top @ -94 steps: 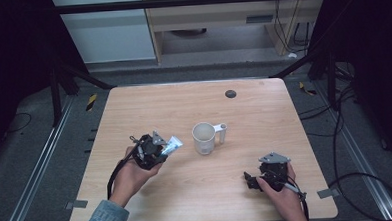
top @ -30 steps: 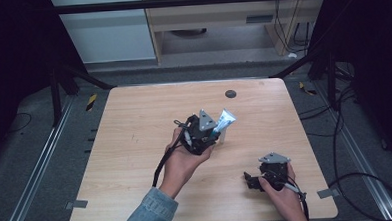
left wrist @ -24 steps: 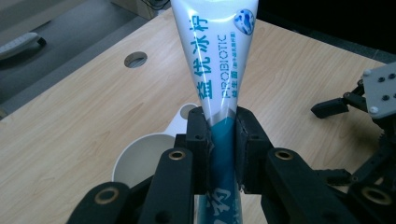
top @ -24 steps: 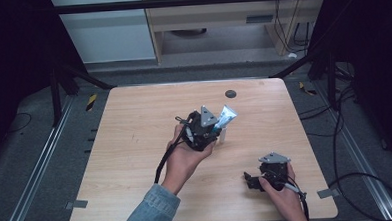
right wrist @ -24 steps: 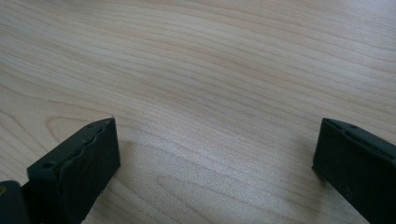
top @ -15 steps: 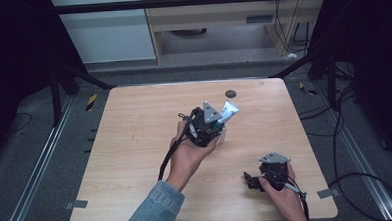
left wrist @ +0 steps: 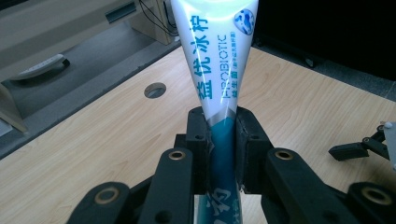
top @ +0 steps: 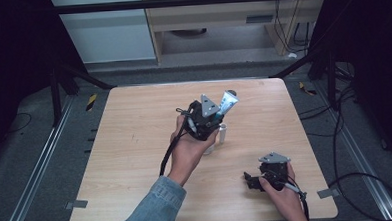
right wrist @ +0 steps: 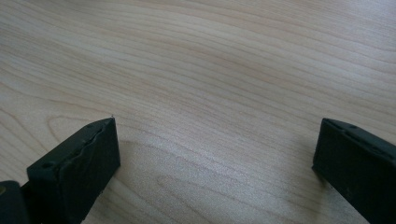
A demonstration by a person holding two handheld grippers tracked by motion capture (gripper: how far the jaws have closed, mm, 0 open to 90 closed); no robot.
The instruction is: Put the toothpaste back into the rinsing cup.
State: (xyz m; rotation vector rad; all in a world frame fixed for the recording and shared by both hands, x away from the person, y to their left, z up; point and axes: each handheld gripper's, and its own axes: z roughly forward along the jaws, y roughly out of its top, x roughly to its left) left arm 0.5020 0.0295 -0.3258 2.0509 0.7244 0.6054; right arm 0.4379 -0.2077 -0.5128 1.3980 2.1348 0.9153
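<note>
Overhead, left tongs (top: 215, 120) raised above cup (top: 222, 133), clamping toothpaste tube (left wrist: 217, 70); right tongs (right wrist: 215, 154) wide, low on table (top: 135, 143).

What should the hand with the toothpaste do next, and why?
Probably lower the toothpaste tube a little, straight down into the cup. The left tongs are shut on the tube's lower part, its flat end sticking up. In the high view they hang right above the white cup, which peeks out beneath them. The right tongs rest open on the table.
</note>
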